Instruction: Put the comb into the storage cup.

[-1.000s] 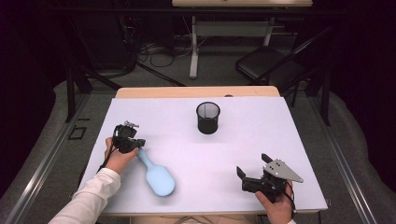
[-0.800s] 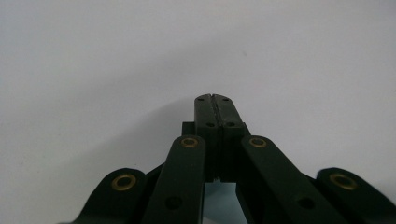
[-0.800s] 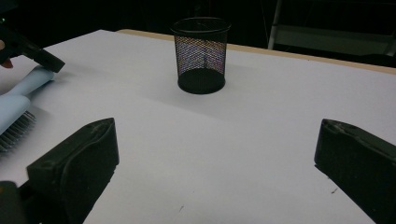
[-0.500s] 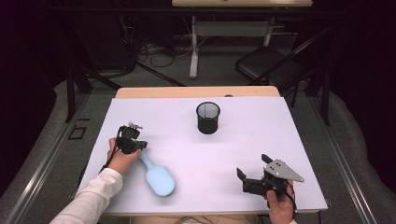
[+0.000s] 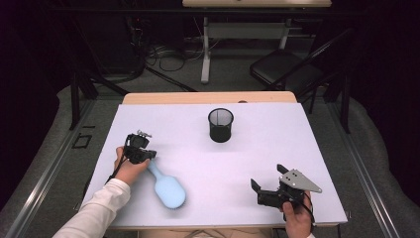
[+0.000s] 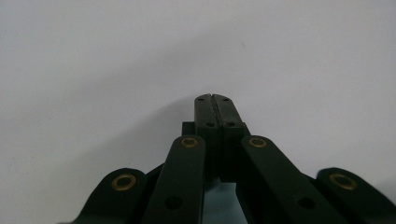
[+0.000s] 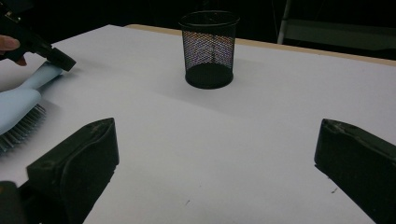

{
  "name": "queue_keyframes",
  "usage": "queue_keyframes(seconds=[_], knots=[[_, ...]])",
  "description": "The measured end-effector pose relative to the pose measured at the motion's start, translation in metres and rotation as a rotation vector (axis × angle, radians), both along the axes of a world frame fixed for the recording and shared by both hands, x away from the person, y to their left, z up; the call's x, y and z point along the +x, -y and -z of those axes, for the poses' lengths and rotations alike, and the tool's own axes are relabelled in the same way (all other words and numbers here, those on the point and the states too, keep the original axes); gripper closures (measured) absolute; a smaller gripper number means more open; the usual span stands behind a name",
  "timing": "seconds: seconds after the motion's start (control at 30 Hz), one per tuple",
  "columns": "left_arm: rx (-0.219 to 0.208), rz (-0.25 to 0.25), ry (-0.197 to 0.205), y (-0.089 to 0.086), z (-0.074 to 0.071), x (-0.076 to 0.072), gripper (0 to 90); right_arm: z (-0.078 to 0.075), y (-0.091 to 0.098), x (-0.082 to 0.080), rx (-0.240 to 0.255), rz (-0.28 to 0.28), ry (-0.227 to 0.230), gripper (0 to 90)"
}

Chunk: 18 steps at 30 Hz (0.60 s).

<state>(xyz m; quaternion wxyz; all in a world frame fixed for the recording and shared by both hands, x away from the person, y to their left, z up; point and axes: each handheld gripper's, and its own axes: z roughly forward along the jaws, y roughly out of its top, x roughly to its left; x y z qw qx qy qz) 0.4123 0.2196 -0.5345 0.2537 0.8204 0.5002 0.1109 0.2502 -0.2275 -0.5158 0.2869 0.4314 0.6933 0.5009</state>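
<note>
Left tool (image 5: 148,157) clenched on the pale blue plastic hairbrush's (image 5: 167,188) handle end; right tool (image 5: 256,188) released, black mesh cup (image 7: 209,49) ahead between its jaws.

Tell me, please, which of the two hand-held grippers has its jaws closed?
The left hand-held gripper, beside the blue brush's handle; the right hand-held gripper is spread wide.

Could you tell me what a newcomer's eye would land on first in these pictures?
Probably the light blue hairbrush, lying on the white table at the near left with its bristles turned sideways. The left gripper, jaws shut, sits at the end of its handle, though a grip is not clear. Next comes the black mesh cup standing upright towards the far middle, and the right gripper resting open at the near right.
</note>
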Motion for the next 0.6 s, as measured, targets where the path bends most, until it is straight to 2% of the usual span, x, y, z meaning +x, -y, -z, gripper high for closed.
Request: queue_keyframes(seconds=[0.6], knots=[[0.020, 0.005, -0.010, -0.0020, -0.0002, -0.0003, 90.0, 0.0009, 0.0001, 0.0008, 0.006, -0.009, -0.010, 0.2]])
